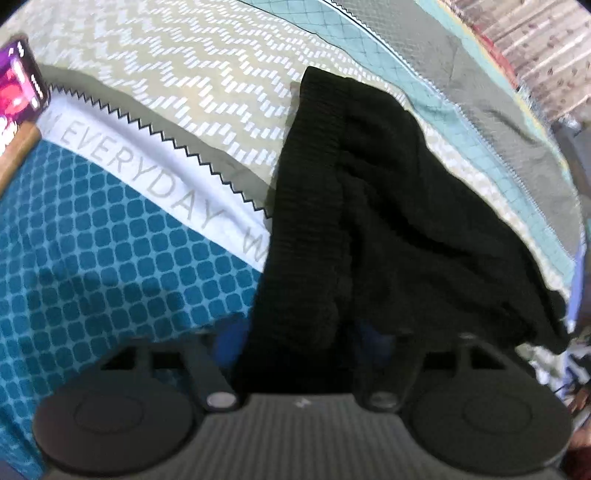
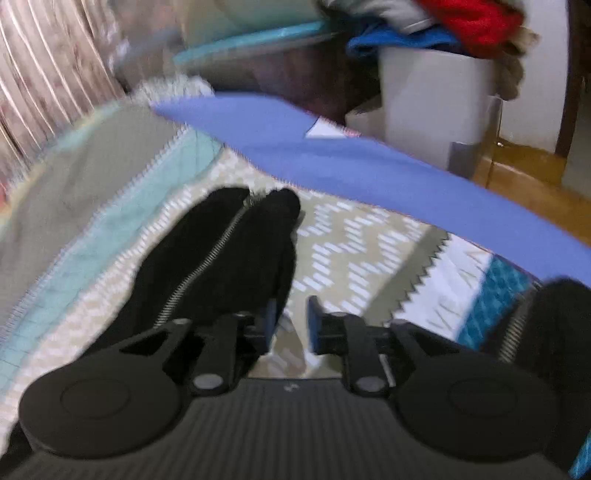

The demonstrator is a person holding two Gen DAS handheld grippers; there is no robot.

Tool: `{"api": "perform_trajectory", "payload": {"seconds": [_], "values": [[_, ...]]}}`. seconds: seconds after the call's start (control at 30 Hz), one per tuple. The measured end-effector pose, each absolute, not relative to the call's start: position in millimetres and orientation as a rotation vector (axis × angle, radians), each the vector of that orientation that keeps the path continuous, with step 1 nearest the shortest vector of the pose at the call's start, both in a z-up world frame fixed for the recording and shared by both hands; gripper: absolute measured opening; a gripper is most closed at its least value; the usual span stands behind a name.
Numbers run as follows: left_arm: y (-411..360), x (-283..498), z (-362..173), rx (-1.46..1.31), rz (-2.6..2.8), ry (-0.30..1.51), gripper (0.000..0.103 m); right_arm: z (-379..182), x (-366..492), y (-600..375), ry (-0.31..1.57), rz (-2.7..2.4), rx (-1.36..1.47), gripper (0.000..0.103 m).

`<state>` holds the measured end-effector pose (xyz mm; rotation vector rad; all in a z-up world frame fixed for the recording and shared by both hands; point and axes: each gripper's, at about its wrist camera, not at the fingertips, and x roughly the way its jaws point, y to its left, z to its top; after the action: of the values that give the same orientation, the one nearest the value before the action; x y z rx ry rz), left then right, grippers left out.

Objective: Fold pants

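The black pants [image 1: 369, 206] lie bunched on the patterned bedspread [image 1: 155, 74]. The left gripper [image 1: 303, 332] has its jaws wide apart, the ribbed waistband between them, the pads not clearly pressing. The right gripper [image 2: 291, 321] is partly open, empty, just beside the zippered legs [image 2: 221, 251].

The pants [image 1: 369, 221] lie bunched on the bedspread [image 1: 147, 258] of the bed, their waistband end between the fingers of the left tool [image 1: 299, 343]. A phone [image 1: 18, 92] sits at the bed's edge, far left in the left wrist view. In the right wrist view the right tool [image 2: 291, 325] sits over the bedspread just right of the pants; beyond the bed's far edge stands a bin [image 2: 436, 110] with clothes [image 2: 461, 22] piled on it.
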<state>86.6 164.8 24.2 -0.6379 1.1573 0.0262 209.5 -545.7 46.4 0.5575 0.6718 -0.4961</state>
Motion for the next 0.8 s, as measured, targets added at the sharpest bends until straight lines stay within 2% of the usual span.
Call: {"api": "perform_trajectory", "payload": {"seconds": [0.03,0.1,0.2,0.3,0.57,0.67,0.73,0.8], "values": [[166,85,24,-0.657,0.015,1.150,0.088,50,203,-536,0.672,-0.437,0.561,0.033],[168,83,22,-0.676,-0.008,1.138,0.090,60,193,-507,0.701,-0.254,0.555,0.033],[161,84,18,-0.702,-0.032,1.144,0.087,72,180,-441,0.755,0.054,0.502,0.035],[156,79,18,-0.704,-0.072,1.137,0.085,80,176,-358,0.802,0.334,0.395,0.045],[201,33,31,-0.797,-0.025,1.067,0.087,85,122,-159,0.861,0.874,0.154,0.046],[220,11,33,-0.832,-0.002,1.040,0.087,84,94,-102,0.836,1.042,0.020,0.060],[230,-2,33,-0.849,0.006,1.026,0.087,80,75,-71,0.795,1.109,-0.093,0.074],[239,-12,33,-0.865,0.005,1.014,0.087,78,61,-35,0.740,1.119,-0.206,0.079]]}}
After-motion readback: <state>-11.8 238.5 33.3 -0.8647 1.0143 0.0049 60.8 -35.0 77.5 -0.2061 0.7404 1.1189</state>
